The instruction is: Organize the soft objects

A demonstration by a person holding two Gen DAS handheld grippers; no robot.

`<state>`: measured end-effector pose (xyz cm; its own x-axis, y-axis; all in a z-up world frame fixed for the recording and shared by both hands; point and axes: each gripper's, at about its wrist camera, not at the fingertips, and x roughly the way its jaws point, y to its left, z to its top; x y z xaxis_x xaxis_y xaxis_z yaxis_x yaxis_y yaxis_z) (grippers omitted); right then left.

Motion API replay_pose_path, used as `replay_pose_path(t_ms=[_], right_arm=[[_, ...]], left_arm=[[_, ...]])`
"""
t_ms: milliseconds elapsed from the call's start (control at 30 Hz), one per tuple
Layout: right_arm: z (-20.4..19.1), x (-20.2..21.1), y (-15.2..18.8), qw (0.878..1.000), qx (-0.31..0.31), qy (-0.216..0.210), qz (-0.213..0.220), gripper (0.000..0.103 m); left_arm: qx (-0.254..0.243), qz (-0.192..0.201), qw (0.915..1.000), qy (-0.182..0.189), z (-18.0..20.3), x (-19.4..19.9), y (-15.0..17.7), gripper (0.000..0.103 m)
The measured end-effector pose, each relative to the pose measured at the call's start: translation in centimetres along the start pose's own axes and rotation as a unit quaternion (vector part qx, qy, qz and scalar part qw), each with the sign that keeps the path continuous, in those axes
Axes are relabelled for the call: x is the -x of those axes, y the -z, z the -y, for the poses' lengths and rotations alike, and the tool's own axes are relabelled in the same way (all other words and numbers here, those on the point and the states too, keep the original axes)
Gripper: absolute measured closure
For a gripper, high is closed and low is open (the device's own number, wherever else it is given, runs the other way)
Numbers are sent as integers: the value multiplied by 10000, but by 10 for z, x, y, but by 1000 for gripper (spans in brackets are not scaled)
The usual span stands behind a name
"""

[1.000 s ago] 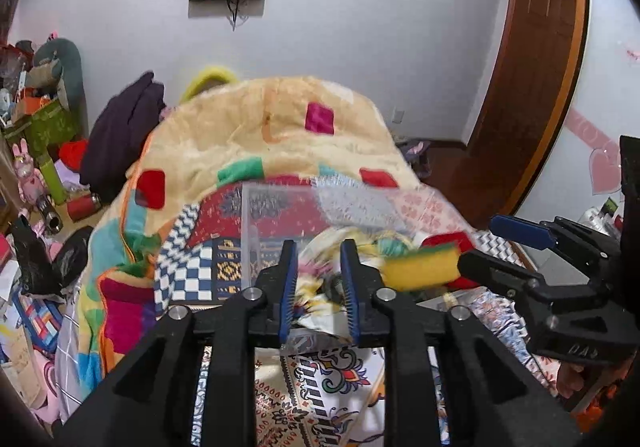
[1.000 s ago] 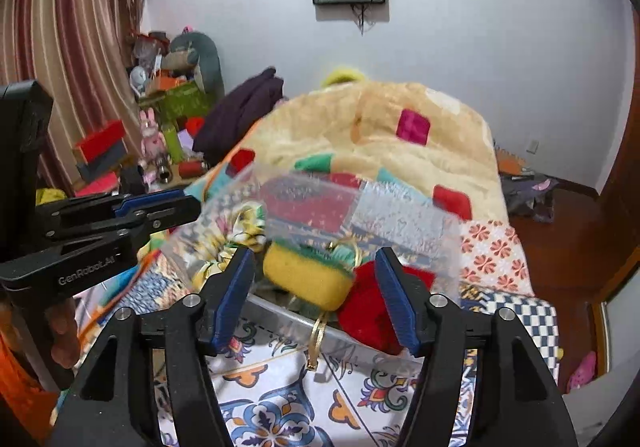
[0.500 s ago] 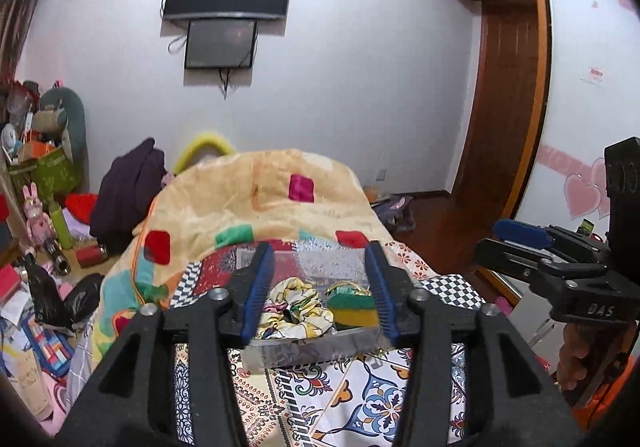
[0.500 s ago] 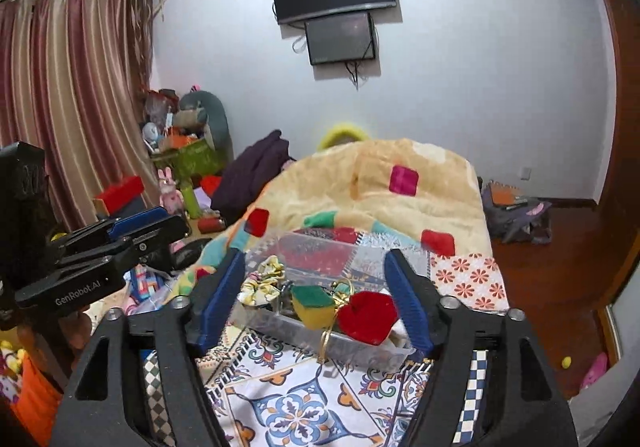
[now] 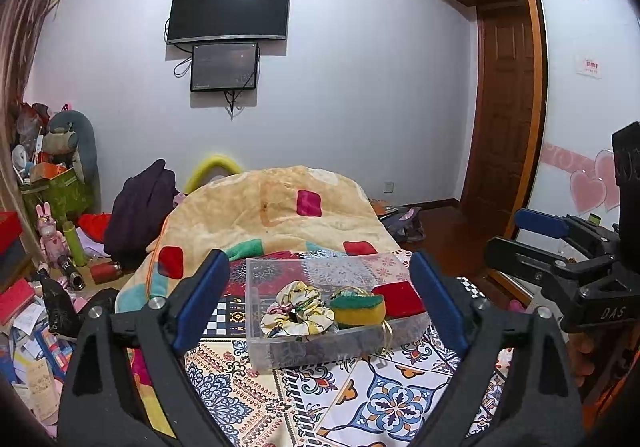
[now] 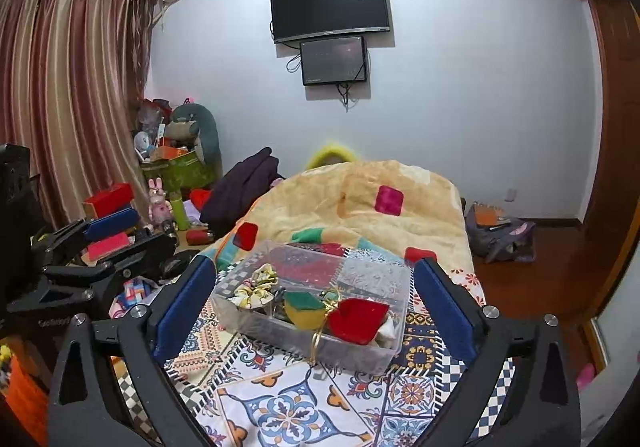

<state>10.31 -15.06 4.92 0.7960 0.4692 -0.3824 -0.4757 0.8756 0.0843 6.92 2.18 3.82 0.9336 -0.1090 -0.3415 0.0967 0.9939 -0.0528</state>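
A clear plastic box sits on the patterned bedspread. In it lie a floral scrunchie, a yellow-and-green sponge, a red soft piece and a gold ribbon. My left gripper is open and empty, held back from the box. My right gripper is open and empty, also back from the box. Each gripper shows at the edge of the other's view.
A heaped yellow patchwork blanket lies behind the box. Clutter, toys and boxes crowd the floor at left by the curtain. A bag lies on the wooden floor at right near the door.
Both grippers have pulled back and up from the box and opened wide. The sponge, which was between the right fingers, now lies in the box.
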Motion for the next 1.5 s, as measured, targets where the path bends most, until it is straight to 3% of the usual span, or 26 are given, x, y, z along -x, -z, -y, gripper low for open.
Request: replay_pose_path(t_ms=[1500], right_arm=[[-3,8,0,10000,-52,-52,63,3]], left_arm=[[52,12,10000,-47,-2,1,2,2]])
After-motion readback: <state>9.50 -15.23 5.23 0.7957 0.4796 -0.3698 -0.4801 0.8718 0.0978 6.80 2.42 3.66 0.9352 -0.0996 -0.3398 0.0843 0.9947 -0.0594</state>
